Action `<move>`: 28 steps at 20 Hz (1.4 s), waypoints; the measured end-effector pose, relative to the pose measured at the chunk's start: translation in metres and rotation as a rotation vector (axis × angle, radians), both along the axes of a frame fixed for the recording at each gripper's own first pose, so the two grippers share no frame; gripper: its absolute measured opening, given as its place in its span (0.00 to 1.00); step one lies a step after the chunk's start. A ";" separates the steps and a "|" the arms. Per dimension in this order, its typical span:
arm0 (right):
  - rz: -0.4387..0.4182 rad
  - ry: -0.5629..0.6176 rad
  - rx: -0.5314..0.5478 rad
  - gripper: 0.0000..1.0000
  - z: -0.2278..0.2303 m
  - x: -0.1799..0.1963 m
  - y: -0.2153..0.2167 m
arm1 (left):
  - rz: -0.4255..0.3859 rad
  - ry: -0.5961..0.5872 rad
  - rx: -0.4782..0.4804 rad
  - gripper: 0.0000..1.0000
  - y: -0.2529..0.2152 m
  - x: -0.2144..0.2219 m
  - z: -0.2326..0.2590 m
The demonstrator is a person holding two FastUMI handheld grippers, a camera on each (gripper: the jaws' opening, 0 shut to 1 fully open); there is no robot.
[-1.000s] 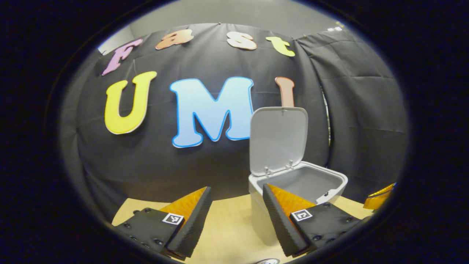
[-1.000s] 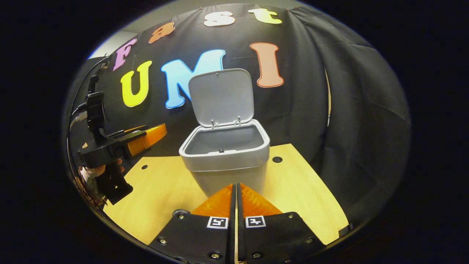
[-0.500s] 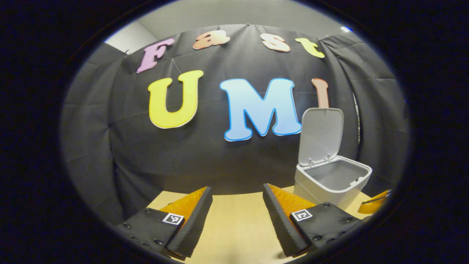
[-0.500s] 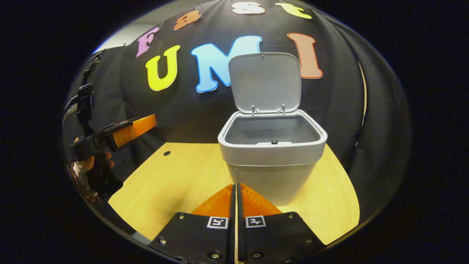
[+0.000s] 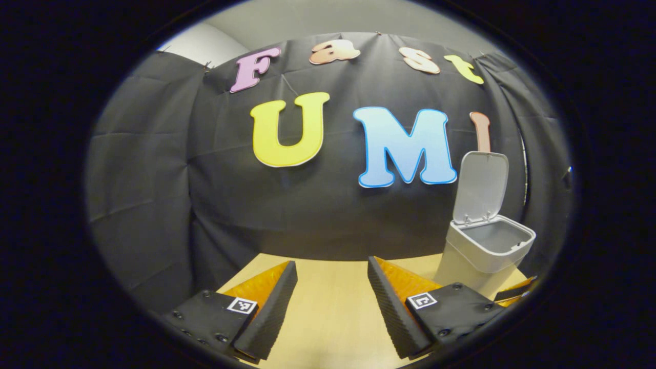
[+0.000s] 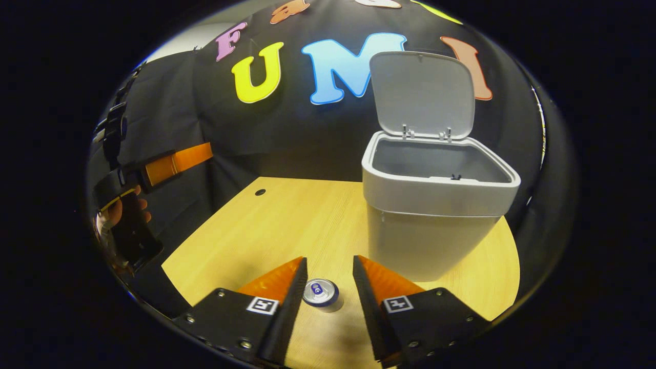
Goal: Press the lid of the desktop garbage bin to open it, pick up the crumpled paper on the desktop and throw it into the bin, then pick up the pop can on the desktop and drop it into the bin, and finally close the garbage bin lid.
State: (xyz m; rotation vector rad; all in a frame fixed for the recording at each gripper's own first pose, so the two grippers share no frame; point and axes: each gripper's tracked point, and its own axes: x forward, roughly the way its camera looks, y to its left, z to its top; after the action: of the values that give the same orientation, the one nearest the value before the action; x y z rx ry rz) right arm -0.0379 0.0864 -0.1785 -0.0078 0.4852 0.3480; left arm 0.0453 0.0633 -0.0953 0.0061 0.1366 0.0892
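The grey garbage bin [image 6: 435, 225] stands on the wooden desk [image 6: 287, 230] with its lid [image 6: 423, 95] swung up. An upright pop can [image 6: 320, 293] shows below and between the fingers of my right gripper [image 6: 329, 271], which is open above it. In the left gripper view the bin [image 5: 487, 246] sits at the far right with its lid [image 5: 482, 184] raised. My left gripper [image 5: 330, 274] is open with nothing between its fingers, held over the desk [image 5: 328, 307]. In the right gripper view the left gripper [image 6: 169, 164] is off at the left, in a hand [image 6: 120, 210].
The black cloth wall closes off the back and both sides of the desk. A small round hole [image 6: 260, 192] sits near the desk's far left part. Bare desk lies to the left of the bin.
My right gripper has opened and moved over the pop can, closer to the bin's left. The left gripper has swung left, so the bin slid towards its view's right edge.
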 end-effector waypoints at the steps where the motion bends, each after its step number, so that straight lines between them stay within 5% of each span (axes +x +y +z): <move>1: 0.012 0.010 -0.002 0.65 -0.004 0.002 0.004 | 0.008 0.002 0.000 0.96 0.004 -0.003 0.000; 3: 0.018 0.028 -0.022 0.87 -0.013 0.003 0.007 | 0.021 0.005 0.000 0.91 0.012 -0.008 0.000; 28: 0.126 0.257 -0.238 0.88 -0.130 0.019 0.036 | 0.225 0.072 -0.016 0.96 0.105 -0.078 -0.013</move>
State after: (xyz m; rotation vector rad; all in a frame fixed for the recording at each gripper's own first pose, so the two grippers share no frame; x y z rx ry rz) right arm -0.0193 0.1225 -0.3082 -0.2279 0.7813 0.4149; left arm -0.0328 0.1686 -0.1084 -0.0226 0.2095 0.3124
